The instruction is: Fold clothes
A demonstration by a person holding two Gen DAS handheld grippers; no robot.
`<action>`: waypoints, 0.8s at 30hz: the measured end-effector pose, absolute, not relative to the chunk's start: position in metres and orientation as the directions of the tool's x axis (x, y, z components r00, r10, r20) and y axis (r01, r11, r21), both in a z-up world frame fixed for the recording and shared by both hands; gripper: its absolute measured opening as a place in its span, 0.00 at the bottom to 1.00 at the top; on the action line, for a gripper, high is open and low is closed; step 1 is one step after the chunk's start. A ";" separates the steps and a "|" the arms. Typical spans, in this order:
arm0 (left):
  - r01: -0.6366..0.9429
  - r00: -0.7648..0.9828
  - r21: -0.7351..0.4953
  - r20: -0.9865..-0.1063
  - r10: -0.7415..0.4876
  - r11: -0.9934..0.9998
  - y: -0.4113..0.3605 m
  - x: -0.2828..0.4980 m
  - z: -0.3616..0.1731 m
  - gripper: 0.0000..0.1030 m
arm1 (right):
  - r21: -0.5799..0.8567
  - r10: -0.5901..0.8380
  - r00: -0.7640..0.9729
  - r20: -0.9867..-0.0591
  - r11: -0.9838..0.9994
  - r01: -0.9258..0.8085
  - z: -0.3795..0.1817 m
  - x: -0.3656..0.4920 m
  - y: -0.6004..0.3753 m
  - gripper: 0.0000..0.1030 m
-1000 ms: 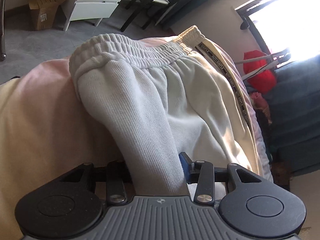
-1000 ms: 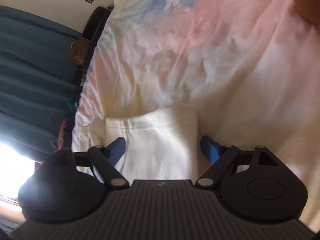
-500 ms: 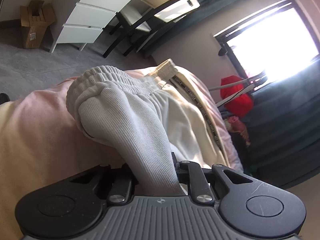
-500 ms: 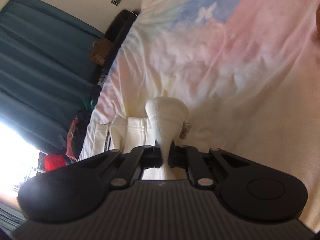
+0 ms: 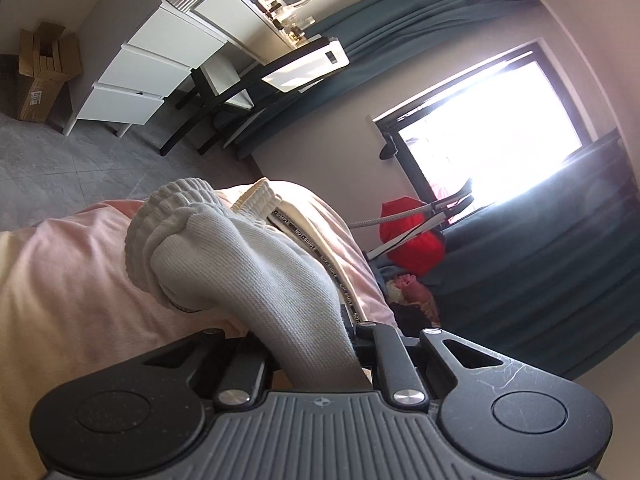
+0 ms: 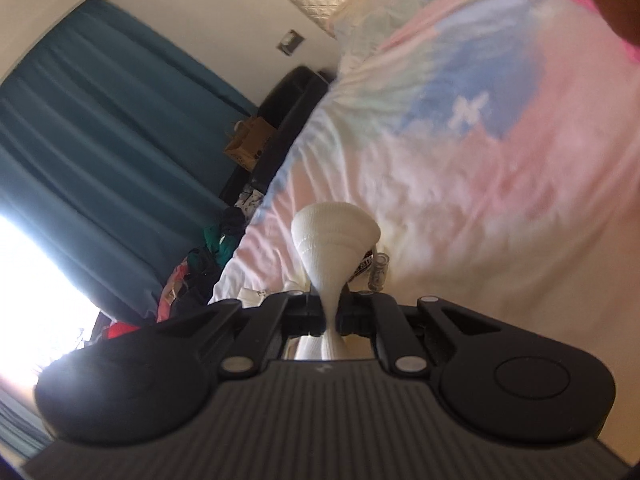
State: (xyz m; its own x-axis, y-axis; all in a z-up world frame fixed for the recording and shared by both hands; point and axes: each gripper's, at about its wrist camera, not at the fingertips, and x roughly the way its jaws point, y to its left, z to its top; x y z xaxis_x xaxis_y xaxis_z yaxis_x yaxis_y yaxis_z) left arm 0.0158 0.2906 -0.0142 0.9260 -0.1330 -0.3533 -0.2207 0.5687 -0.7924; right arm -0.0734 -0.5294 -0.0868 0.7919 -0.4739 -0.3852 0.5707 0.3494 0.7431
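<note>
Ahead of my left tongs the bedsheet runs out at a rounded edge towards 12 o'clock, and past it lies open grey floor up to the white drawer unit at 11 o'clock. At 2 o'clock stands the bright window with dark teal curtains under it, and a red bundle sits low beside the bed at 3 o'clock.

The white sweatpants rise straight out of my left tongs towards 12 o'clock, the ribbed knit bunched thick between the jaws, which are clenched on it. The gathered elastic waistband curls over at 11 o'clock, lifted off the sheet, while the striped side of the garment trails down along the bed's far edge at 1 o'clock. This tool is tilted somewhat downward at the bed.

My right tongs are pinched tight on a narrow neck of the same white cloth, which flares into a small fan just beyond the tips at 12 o'clock. Around it spreads the pastel pink, blue and yellow sheet, wide and free from 12 to 3 o'clock. The bed's side edge runs from 9 up to 12 o'clock, with heaped clothes and teal curtain beyond it. This view is blurred. These tongs too are tilted somewhat downward towards the mattress.
</note>
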 end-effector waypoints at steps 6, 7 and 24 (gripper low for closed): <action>-0.240 0.922 -0.754 -0.375 -0.101 0.612 0.277 0.065 0.021 0.12 | 0.685 -0.454 0.823 -0.342 0.479 0.549 -0.036 -0.015 -0.531 0.07; -0.245 0.921 -0.751 -0.378 -0.095 0.613 0.276 0.076 0.027 0.12 | 0.671 -0.454 0.824 -0.339 0.497 0.550 -0.028 -0.002 -0.532 0.07; -0.263 0.830 -0.399 -0.558 -0.005 0.878 0.198 0.402 -0.011 0.15 | 0.350 -0.512 0.727 -0.457 0.648 0.677 -0.077 0.289 -0.563 0.07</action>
State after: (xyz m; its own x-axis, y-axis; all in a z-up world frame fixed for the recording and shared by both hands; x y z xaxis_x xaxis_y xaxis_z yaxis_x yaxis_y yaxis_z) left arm 0.4021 0.1984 -0.0115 0.8299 -0.0050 -0.5579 -0.2629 0.8784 -0.3990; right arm 0.2885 -0.5630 -0.0770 0.7270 -0.5121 -0.4574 0.6766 0.6477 0.3502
